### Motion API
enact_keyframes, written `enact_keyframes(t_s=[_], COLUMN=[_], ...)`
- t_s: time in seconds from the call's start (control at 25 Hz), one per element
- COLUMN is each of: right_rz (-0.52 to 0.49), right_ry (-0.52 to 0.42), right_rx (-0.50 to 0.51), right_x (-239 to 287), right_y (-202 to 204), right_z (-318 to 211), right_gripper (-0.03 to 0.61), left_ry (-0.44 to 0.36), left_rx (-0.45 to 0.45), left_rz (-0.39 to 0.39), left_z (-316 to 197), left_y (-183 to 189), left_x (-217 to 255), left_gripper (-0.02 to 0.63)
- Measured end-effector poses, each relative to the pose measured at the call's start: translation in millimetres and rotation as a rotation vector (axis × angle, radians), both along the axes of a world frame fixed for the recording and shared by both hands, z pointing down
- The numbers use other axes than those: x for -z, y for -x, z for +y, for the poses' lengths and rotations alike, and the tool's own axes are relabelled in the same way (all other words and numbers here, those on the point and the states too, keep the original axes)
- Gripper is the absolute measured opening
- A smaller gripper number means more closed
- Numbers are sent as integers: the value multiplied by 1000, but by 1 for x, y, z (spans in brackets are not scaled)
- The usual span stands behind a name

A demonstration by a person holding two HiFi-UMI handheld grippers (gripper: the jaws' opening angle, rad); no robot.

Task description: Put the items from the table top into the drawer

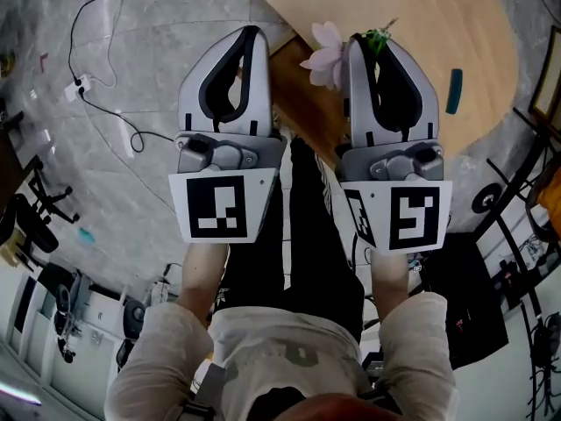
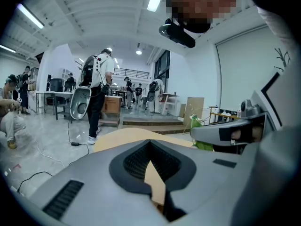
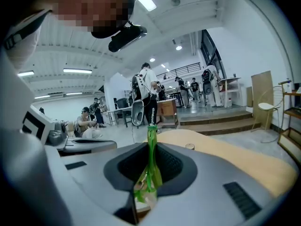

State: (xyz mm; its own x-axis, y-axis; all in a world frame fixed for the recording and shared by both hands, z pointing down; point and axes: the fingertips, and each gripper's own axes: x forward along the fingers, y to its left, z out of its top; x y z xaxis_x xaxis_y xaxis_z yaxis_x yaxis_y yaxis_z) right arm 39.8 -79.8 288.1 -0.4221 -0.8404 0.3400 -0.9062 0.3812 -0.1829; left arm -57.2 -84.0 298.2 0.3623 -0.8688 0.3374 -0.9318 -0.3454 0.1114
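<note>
In the head view both grippers are held up side by side in front of the curved wooden table (image 1: 429,16). My right gripper (image 1: 355,40) is shut on the green stem (image 3: 151,166) of an artificial flower. Its pink bloom (image 1: 324,55) and green leaves (image 1: 379,38) stick out past the jaw tips. In the right gripper view the stem stands upright between the jaws of my right gripper (image 3: 151,147). My left gripper (image 1: 252,32) is shut with nothing in it; in the left gripper view the tips of my left gripper (image 2: 150,145) meet. A teal item (image 1: 453,90) lies on the table.
A small round thing (image 3: 189,146) sits on the table top. A power strip and cable (image 1: 79,86) lie on the grey floor at the left. Black stands and gear (image 1: 478,314) crowd the right. A person with a backpack (image 2: 99,93) and others stand beyond the table.
</note>
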Motion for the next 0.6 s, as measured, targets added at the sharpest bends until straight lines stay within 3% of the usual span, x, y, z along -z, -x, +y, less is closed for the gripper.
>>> enact_keyframes(t_s=[0.2,0.44,0.52,0.6], right_rz=[-13,77,153,203], right_ry=[-10,22,83,228], right_rx=[2,130,228,306], right_x=[4,-28,-65,-118], right_y=[2,22,37,52], right_z=[1,20,37,64], right_gripper=[60,60,60,60], left_ry=[3,9,15,31], left_rx=[5,34,42,57], left_rz=[15,-14,-37,-47], left_z=[-2,1,4,9], left_y=[-3,14,23,31], left_x=[0,-7,-13,-20], left_gripper=[8,8,8,8])
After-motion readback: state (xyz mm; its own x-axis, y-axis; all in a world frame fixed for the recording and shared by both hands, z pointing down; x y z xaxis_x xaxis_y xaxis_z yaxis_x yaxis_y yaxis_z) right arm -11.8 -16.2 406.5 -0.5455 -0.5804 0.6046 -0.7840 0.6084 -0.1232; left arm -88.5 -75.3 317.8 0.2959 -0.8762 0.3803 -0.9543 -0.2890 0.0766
